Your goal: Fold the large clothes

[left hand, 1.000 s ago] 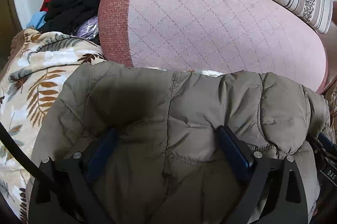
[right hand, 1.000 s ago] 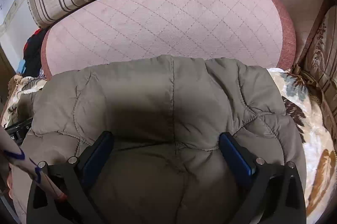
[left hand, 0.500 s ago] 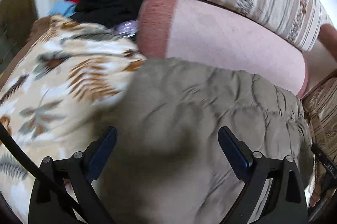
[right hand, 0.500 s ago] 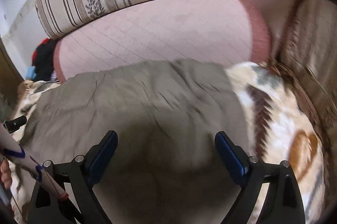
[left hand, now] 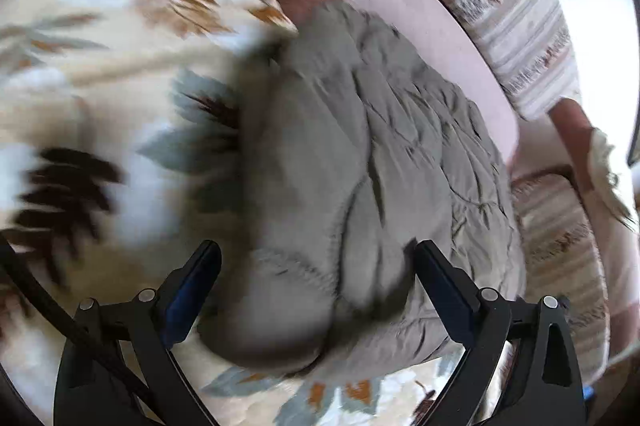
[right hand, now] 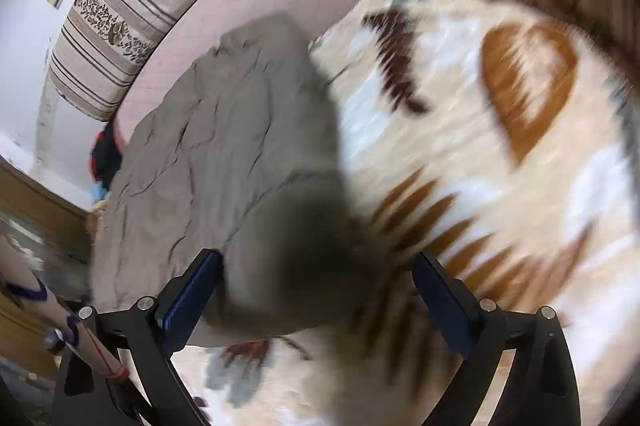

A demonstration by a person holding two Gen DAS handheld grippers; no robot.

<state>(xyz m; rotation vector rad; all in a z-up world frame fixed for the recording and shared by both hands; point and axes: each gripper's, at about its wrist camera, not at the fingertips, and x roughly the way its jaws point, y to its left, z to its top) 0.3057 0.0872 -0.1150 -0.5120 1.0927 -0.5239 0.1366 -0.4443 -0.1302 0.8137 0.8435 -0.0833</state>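
Note:
A folded olive-grey quilted jacket (left hand: 360,153) lies on a cream leaf-patterned blanket (left hand: 112,97); it also shows in the right wrist view (right hand: 224,153). My left gripper (left hand: 318,266) is open and empty, above the jacket's near left corner. My right gripper (right hand: 318,278) is open and empty, above the jacket's near right corner, over the blanket (right hand: 500,145). Both views are blurred by motion.
A pink quilted cushion (left hand: 432,17) and a striped floral bolster (left hand: 512,5) lie behind the jacket. A pile of dark clothes (right hand: 105,155) sits at the far left. A wooden edge (right hand: 36,201) shows at the left of the right wrist view.
Both grippers have pulled back off the jacket and swung outward, the left to the left, the right to the right. The jacket now lies free on the blanket.

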